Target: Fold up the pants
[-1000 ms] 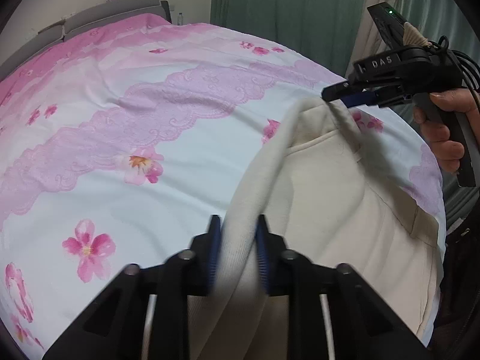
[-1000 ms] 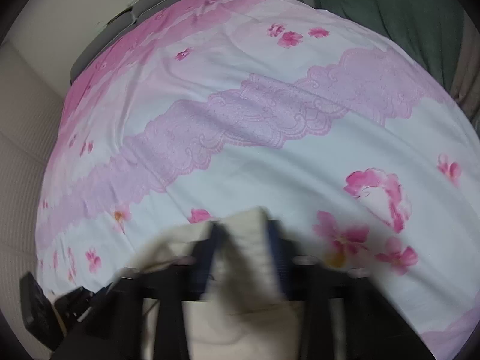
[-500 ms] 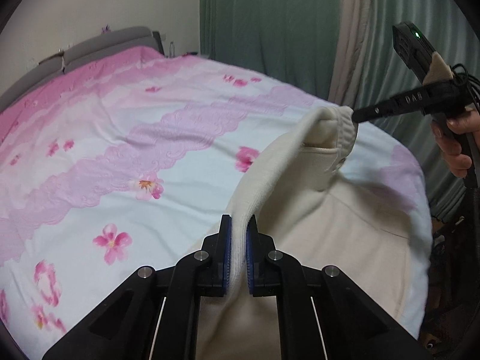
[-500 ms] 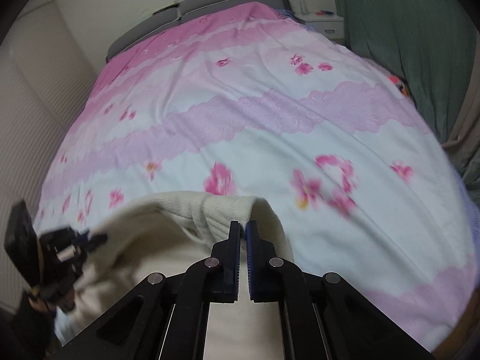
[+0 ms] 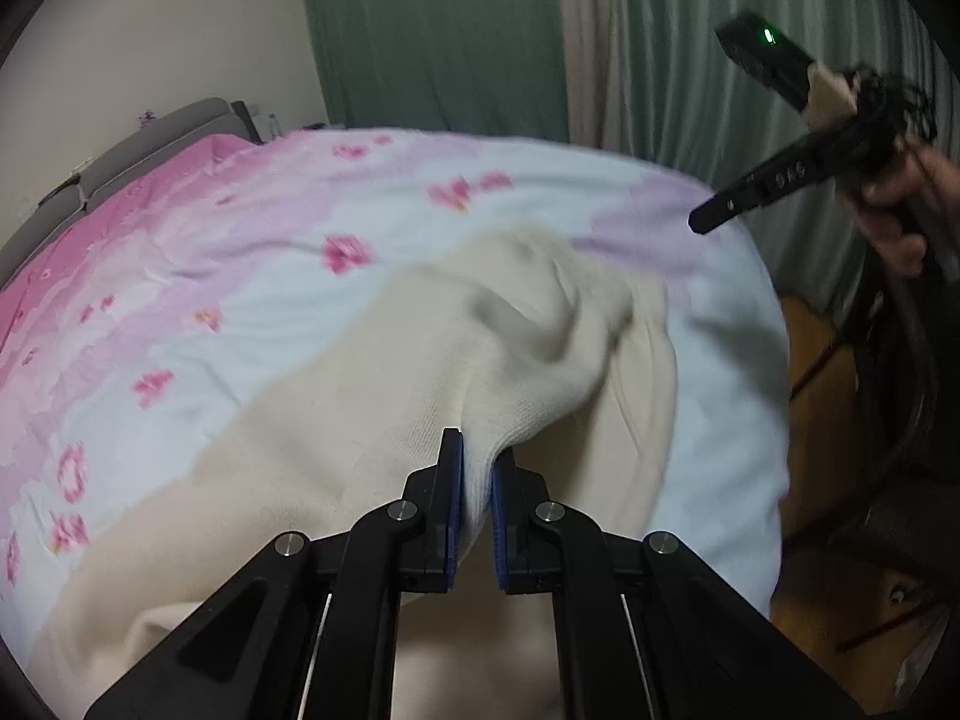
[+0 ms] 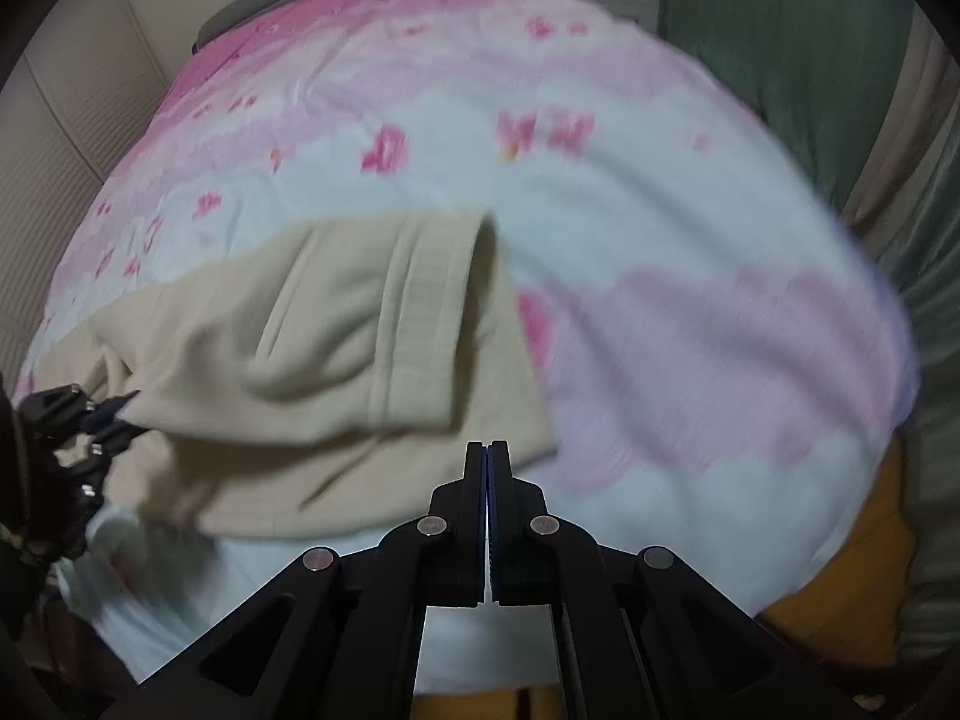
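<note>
Near the bed's right edge the cream pants lie doubled over — the right gripper has let go, fingers pressed together on nothing, while the left gripper still pinches a fold.

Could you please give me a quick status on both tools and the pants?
Left tool shut on pants. Right tool shut, empty, lifted clear. Pants partly folded on the bedspread. Nothing in the way.
</note>
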`<state>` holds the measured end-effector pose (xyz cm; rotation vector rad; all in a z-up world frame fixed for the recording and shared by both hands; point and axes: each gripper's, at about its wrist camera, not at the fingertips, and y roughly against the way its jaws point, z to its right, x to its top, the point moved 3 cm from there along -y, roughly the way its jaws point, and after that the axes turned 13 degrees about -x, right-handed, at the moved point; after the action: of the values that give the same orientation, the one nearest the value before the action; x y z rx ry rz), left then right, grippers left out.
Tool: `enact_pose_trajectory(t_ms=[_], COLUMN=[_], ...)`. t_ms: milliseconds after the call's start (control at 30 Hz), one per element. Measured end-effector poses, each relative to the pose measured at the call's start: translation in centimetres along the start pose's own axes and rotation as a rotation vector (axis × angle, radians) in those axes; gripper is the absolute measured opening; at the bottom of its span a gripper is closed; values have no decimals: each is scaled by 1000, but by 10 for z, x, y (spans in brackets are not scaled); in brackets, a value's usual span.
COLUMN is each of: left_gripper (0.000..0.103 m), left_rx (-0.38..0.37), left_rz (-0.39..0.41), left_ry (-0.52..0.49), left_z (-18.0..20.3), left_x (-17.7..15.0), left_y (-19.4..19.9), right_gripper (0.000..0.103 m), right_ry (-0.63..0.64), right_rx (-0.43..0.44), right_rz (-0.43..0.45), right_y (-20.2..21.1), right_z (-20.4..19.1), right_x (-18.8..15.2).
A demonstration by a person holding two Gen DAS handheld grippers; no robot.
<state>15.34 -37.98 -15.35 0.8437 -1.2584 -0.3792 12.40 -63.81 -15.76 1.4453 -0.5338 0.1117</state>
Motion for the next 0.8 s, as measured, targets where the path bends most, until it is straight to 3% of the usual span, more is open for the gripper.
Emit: enact_pose_trajectory(t_ms=[100, 200, 267, 300, 433, 600, 667, 800], left_gripper=[10, 10, 10, 10, 10, 10, 10, 10], left_rx=[15, 27, 36, 35, 35, 31, 33, 20], left_rz=[-28, -40, -39, -38, -26, -15, -11, -5], left_ry=[5, 26, 30, 33, 47, 73, 78, 85], left_z=[6, 2, 1, 0, -2, -4, -3, 1], left_x=[-20, -30, -35, -37, -39, -41, -41, -38], left_y=[-16, -24, -25, -26, -27, -29, -29, -23], right_gripper=[1, 13, 33, 35, 40, 40, 15, 9], right_ry=[-141, -296, -414, -503, -659, -806, -823, -803], right_rx=[90, 163, 217, 246, 293, 393, 412, 422], right_rz=[-4, 7, 25, 41, 70, 168, 191, 246], right_y=[-15, -33, -44, -51, -68, -79, -81, -59], right_z=[-6, -13, -13, -11, -5, 0, 1, 12], right_x=[-17, -27, -31, -33, -39, -45, -46, -50])
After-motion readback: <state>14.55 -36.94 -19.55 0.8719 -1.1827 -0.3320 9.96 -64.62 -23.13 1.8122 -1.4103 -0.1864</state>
